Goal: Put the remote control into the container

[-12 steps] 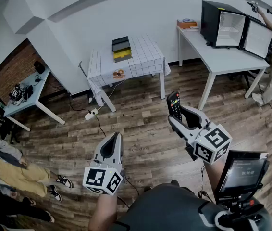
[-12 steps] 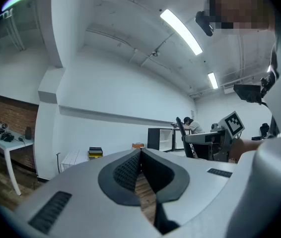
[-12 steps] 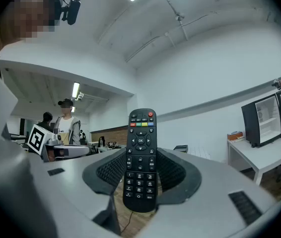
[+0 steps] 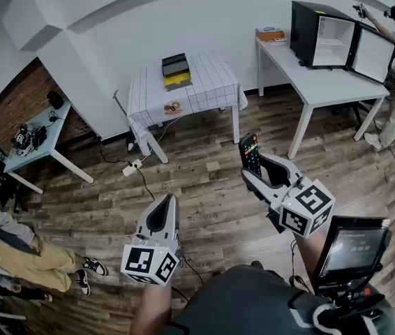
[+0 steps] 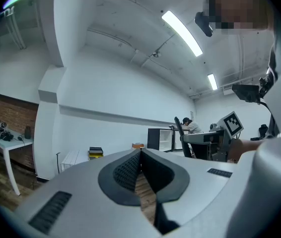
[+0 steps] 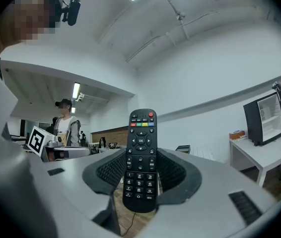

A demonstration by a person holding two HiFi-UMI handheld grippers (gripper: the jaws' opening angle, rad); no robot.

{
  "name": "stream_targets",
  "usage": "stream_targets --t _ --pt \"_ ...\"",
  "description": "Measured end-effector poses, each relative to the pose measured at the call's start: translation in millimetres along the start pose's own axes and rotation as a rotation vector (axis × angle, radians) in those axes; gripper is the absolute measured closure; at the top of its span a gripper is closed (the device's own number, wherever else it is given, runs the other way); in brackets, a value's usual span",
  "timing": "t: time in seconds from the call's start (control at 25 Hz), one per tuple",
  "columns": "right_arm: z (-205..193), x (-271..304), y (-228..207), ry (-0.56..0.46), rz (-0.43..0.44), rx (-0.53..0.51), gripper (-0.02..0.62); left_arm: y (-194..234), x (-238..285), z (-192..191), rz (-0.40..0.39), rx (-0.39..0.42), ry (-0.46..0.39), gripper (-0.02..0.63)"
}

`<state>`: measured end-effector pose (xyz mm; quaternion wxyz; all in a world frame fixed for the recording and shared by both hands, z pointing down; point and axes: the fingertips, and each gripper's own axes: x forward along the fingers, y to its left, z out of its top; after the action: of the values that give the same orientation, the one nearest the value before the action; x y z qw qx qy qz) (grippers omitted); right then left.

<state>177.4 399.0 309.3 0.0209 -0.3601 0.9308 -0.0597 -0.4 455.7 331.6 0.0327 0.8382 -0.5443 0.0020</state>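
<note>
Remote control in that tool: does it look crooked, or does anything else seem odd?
Nothing looks damaged or spilled. The remote control stands upright, clamped in the right tool, its top end poking well past the tips. The left tool is shut and empty.

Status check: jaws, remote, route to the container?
Left gripper shut, empty. Right gripper shut on black remote control. Black-and-yellow container across room on checked-cloth table; open floor between.

Ahead of me, a checked-cloth tabletop carries a black-and-yellow container and a small round item.
</note>
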Motion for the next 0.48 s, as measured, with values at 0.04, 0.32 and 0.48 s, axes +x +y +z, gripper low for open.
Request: stream_targets --t 0.04,0.32,0.48 --pt "-0.2 2.6 1.9 -0.001 -0.004 0.005 0.397 3.6 -1.1 -1.0 -0.004 -0.005 -0.004 0.597" --pt "-4.2 24.6 18.7 0.004 -0.024 0.023 0.397 29.4 -5.6 -5.9 -0.039 0.006 -0.004 0.597" --pt "-11.1 35.7 24.7 0.008 -0.051 0.034 0.397 47.1 -6.6 -11.2 -0.061 -0.013 -0.007 0.597"
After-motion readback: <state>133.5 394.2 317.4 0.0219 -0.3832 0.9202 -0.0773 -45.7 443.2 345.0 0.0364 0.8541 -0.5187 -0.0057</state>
